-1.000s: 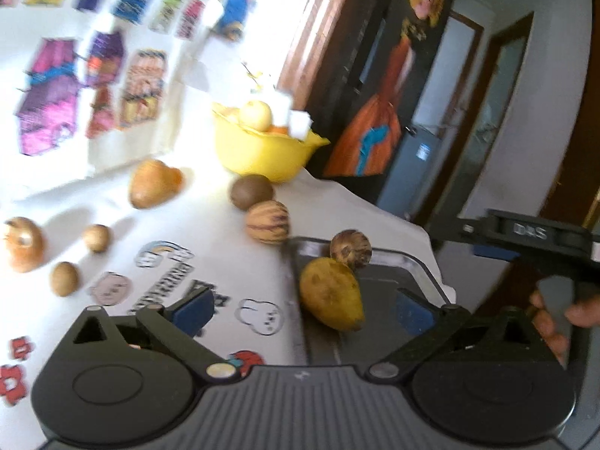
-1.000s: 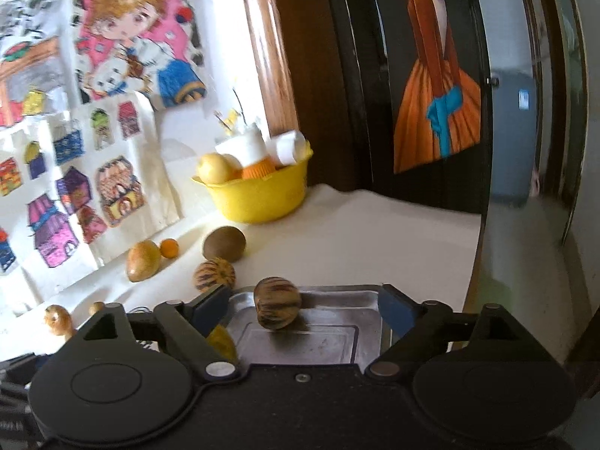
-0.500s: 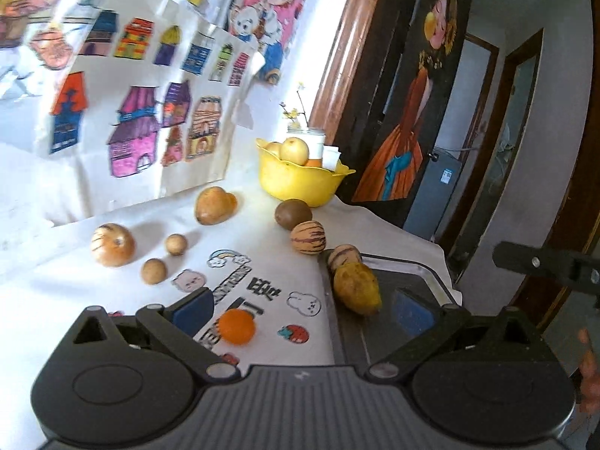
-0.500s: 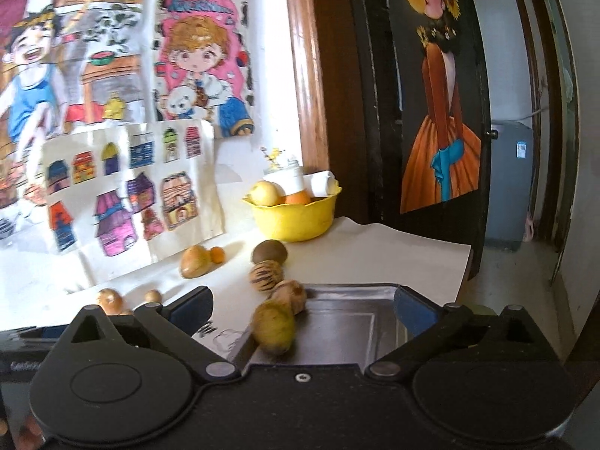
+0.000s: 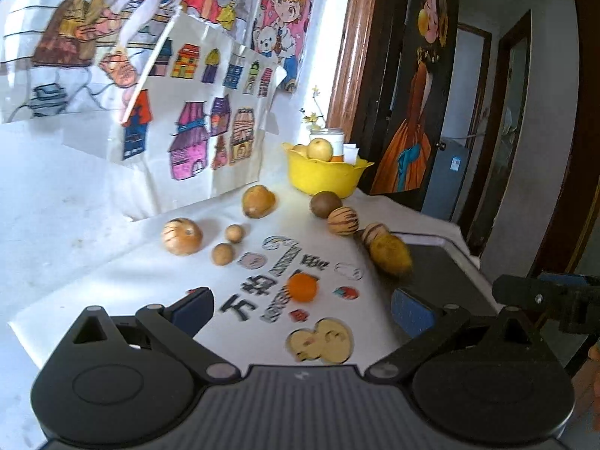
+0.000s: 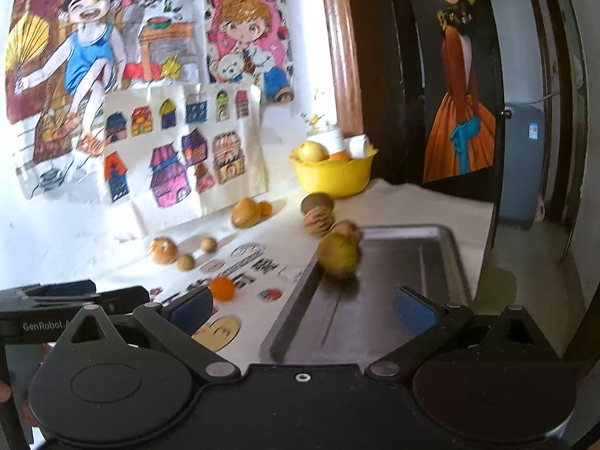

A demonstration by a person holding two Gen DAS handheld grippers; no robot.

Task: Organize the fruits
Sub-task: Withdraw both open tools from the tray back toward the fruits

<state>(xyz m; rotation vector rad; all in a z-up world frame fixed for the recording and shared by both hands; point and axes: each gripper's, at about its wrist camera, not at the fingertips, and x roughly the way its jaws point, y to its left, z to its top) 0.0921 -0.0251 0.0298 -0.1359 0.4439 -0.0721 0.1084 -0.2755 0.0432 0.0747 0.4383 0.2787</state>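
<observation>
A dark metal tray lies at the table's right; a yellow pear-like fruit and a striped round fruit sit at its far left corner, also in the left wrist view. Loose on the white cloth lie a small orange, a striped fruit, a kiwi, a brown pear, a striped onion-like fruit and two small brown balls. My left gripper is open and empty, above the cloth. My right gripper is open and empty, above the tray's near edge.
A yellow bowl with fruit and cups stands at the back by the wall. Children's drawings cover the wall behind. The table's right edge drops off beyond the tray. The other gripper's body shows at each view's side.
Both grippers have pulled back and up from the tray, so more of the table shows. The left one has swung left over the cloth. Both stayed open.
</observation>
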